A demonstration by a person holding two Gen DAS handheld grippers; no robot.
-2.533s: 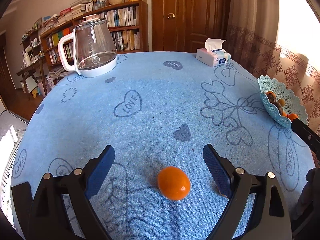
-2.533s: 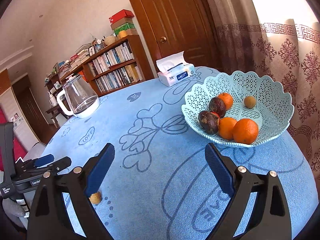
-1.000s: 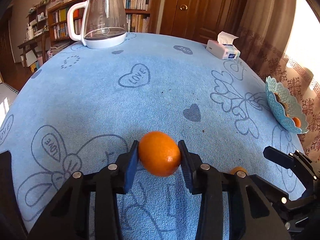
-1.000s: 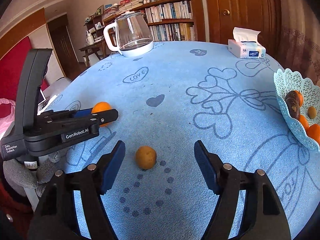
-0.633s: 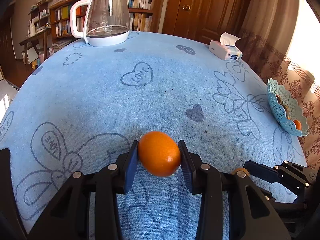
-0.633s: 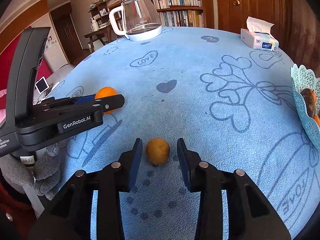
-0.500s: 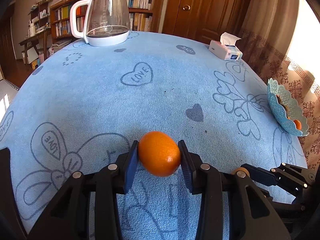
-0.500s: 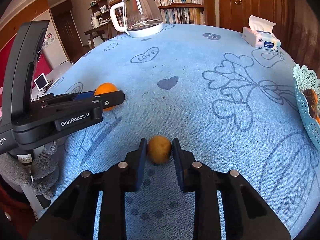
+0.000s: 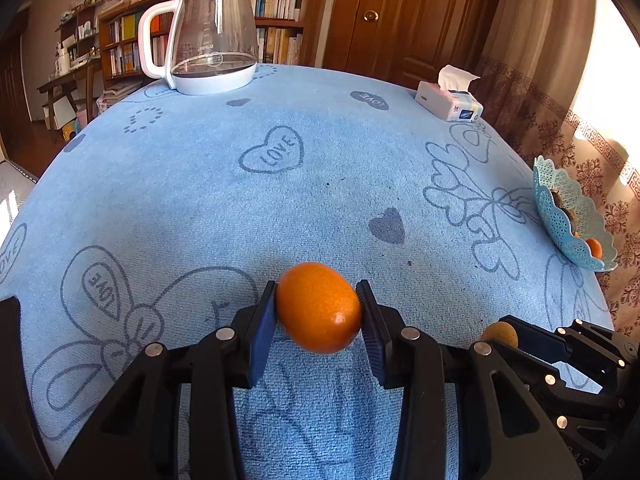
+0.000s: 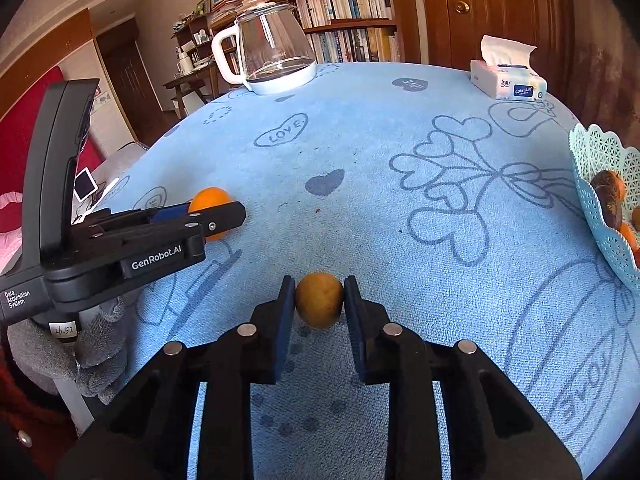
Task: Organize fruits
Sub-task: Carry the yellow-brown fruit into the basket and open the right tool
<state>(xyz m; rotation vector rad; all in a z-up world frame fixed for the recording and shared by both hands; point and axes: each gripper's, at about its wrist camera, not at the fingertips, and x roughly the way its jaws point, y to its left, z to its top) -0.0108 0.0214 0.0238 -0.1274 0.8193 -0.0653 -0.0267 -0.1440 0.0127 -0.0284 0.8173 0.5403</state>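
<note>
In the left wrist view, the left tongs (image 9: pixel 319 310) clamp an orange (image 9: pixel 319 307) between their blue pads, the fruit held just above the blue tabletop (image 9: pixel 280 208) with its heart and "LOVE" prints. At the lower right the right tongs (image 9: pixel 516 338) reach in from the side, with a small tan fruit (image 9: pixel 499 334) showing at their tip. A pale turquoise lattice basket (image 9: pixel 560 220) sits at the right rim of the tabletop, well apart from both tongs, with dark and orange fruit inside. A glass kettle (image 9: pixel 212 36) with a white handle stands at the far side, and a tissue box (image 9: pixel 448 106) lies far right.

In the right wrist view, the right tongs (image 10: pixel 319 300) are drawn narrow, pads pressed on either side of the small tan fruit (image 10: pixel 319 299), low over the cloth. To the left, the left tongs (image 10: pixel 216 216) grip the orange (image 10: pixel 208 200); a grey-gloved hand (image 10: pixel 68 356) holds that tool. The basket (image 10: pixel 600 200) shows at the right edge, holding a dark fruit and orange ones. The kettle (image 10: pixel 272 56) and tissue box (image 10: pixel 506 80) stand at the far rim.
</note>
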